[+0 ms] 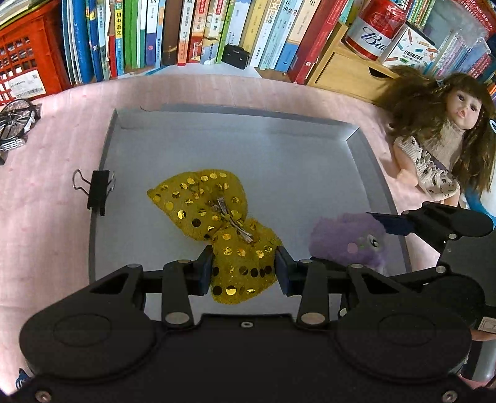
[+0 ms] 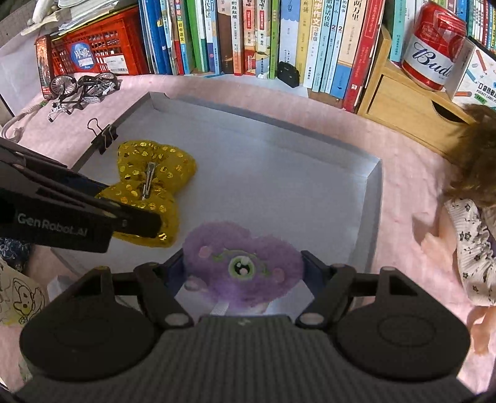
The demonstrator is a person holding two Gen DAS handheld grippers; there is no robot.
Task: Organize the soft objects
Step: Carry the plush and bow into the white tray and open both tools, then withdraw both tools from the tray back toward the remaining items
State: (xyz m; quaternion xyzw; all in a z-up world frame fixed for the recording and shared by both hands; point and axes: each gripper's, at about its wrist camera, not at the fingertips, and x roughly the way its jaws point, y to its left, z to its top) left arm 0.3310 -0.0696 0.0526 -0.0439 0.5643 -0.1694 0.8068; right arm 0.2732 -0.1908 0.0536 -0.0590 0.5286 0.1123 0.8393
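Note:
A yellow sequinned bow [image 1: 214,223] lies in the grey tray [image 1: 248,148], clip side up. My left gripper [image 1: 245,269] is shut on the bow's near lobe. The bow also shows in the right wrist view [image 2: 152,189], with the left gripper [image 2: 130,214] on it. A purple fuzzy heart [image 2: 243,266] sits at the tray's [image 2: 279,173] near edge between the pads of my right gripper [image 2: 243,269], which is shut on it. The heart [image 1: 350,241] and the right gripper [image 1: 384,223] also show at the right in the left wrist view.
A black binder clip [image 1: 97,192] grips the tray's left rim. A doll [image 1: 440,139] lies right of the tray on the pink cloth. Books [image 1: 186,31], a red crate [image 1: 28,55], a wooden drawer box [image 1: 341,68] and a red can [image 1: 375,28] stand behind. A toy bicycle [image 2: 83,86] is at far left.

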